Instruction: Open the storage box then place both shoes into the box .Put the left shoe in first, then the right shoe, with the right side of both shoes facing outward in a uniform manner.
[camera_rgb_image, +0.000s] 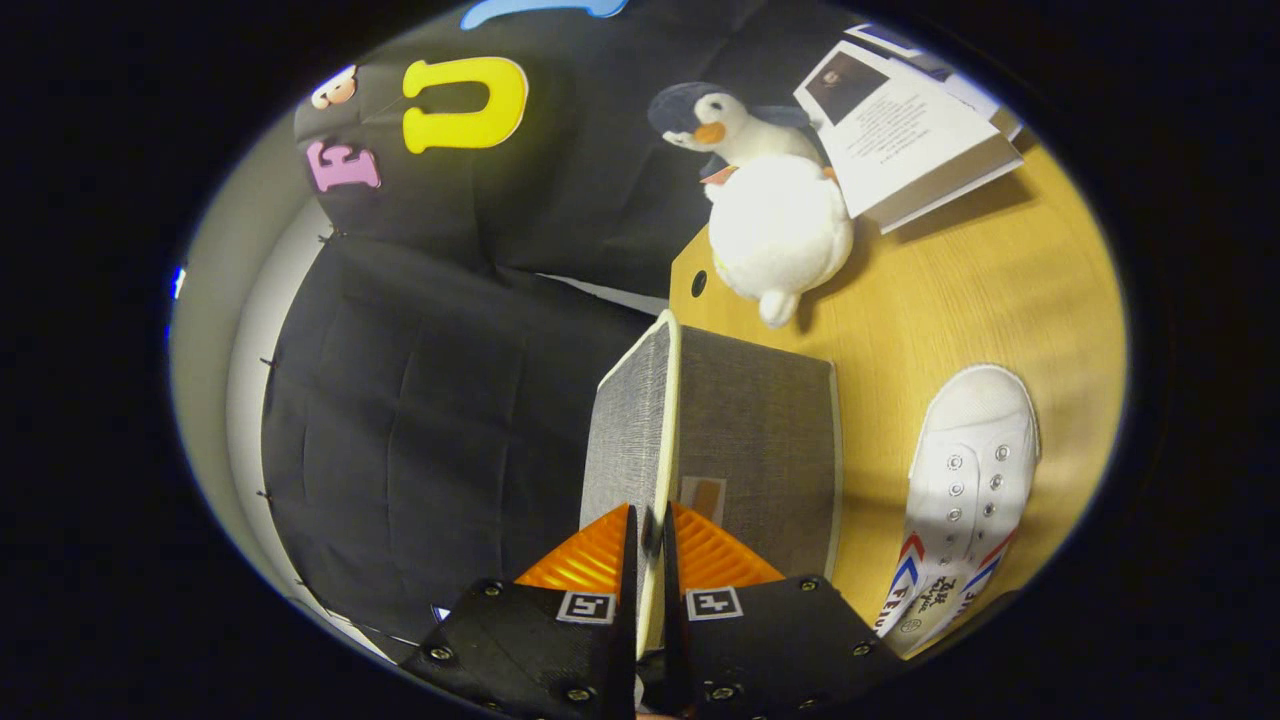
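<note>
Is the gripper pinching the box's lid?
Touching. The gripper view shows the gripper closed on the storage box lid's pale edge, both fingers pressing it.

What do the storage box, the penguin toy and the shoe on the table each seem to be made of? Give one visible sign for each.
Storage box: woven grey fabric over stiff panels, matte; its pale-edged lid is pinched in the gripper.
Penguin toy: soft plush, fuzzy white surface.
Shoe: probably white canvas with metal eyelets and a smooth, likely rubber, toe cap.
Table: wood-look top, possibly laminate.
</note>
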